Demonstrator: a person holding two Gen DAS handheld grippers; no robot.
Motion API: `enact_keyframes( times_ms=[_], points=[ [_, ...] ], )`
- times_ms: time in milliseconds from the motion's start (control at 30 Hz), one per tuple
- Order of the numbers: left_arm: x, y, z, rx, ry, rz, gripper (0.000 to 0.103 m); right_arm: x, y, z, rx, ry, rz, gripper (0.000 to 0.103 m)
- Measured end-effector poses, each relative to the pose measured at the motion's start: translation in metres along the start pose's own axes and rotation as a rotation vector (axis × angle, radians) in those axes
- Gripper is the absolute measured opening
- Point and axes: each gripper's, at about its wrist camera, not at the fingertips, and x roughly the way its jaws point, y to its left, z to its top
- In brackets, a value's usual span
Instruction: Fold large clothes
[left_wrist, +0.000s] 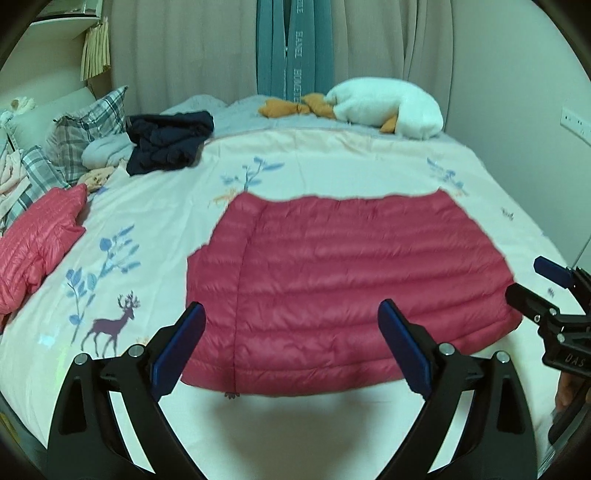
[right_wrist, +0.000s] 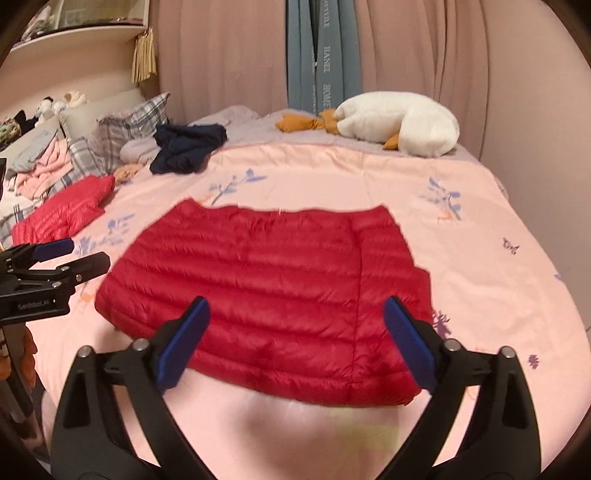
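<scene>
Left claw (left_wrist: 291, 345) spread, empty | right claw (right_wrist: 295, 341) spread | above jacket (left_wrist: 332, 280)

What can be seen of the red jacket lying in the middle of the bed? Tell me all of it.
The red jacket is a quilted, puffy piece with a slightly shiny shell, stitched in horizontal bands and crossed by one vertical seam. It lies flat and folded into a compact, roughly rectangular shape on the pale printed bedspread, its near edge toward the cameras. No sleeves show. Only the bedspread touches it: the left gripper and right gripper are both open, with nothing between their blue pads.
</scene>
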Motion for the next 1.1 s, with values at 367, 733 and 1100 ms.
enact_keyframes(
  times_ms=[367,733,1100],
  points=[
    [-0.055,0.004,0.063,-0.038,0.058,0.009,0.102,-0.053,0.006,0.058,0.057,0.092,-0.079,0.101],
    [-0.136,-0.002,0.107,-0.051,0.003,0.012,0.102,-0.121,0.026,0.106,0.052,0.047,0.001,0.101],
    [-0.165,-0.005,0.103,-0.051,0.001,0.044,0.102,-0.132,0.027,0.107,0.056,0.046,-0.001,0.101]
  ],
)
